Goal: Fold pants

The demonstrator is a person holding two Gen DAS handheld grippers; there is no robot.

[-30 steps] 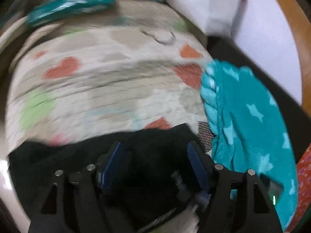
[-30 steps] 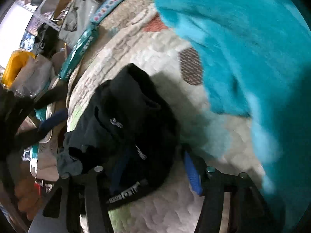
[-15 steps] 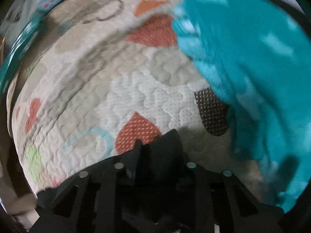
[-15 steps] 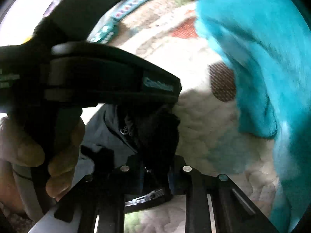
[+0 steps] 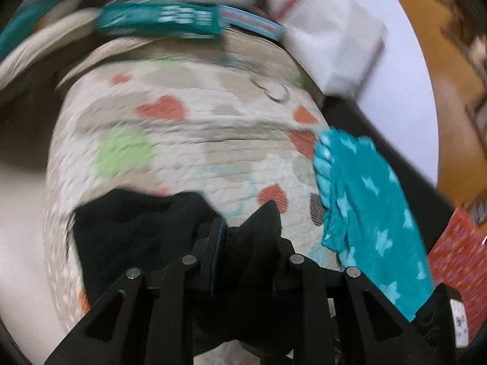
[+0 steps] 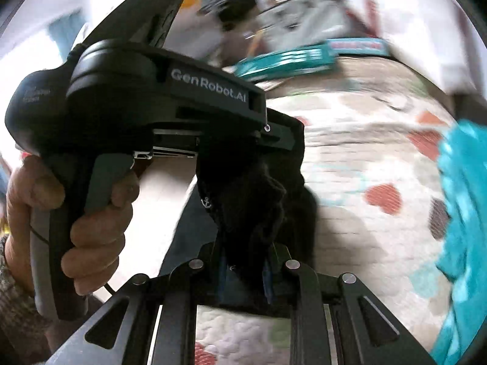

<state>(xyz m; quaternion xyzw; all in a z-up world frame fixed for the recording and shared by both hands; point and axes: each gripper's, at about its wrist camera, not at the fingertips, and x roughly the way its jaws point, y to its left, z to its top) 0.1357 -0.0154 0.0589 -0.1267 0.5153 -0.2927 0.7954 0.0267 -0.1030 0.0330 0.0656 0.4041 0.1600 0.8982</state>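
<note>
Pants (image 5: 131, 228) are plain black; quilt (image 5: 188, 152) is cream with red-orange hearts, a green patch, beige shapes and a dark dotted heart. Blanket (image 5: 374, 213) is teal with lighter turquoise stars; box (image 5: 161, 22) at the far edge is teal with white print. Both grippers are black, left gripper (image 5: 243, 237) with blue pads, right gripper (image 6: 243, 261) too.

A quilt (image 5: 194, 158) with hearts is covering the carrying surface (bed or cushion, hard to tell). Black pants (image 5: 131, 228) are lying partly on its near edge. A teal star blanket (image 5: 371, 206) is draping over its right side. Teal boxes (image 5: 161, 22) are sitting along its far edge, blurred.
</note>
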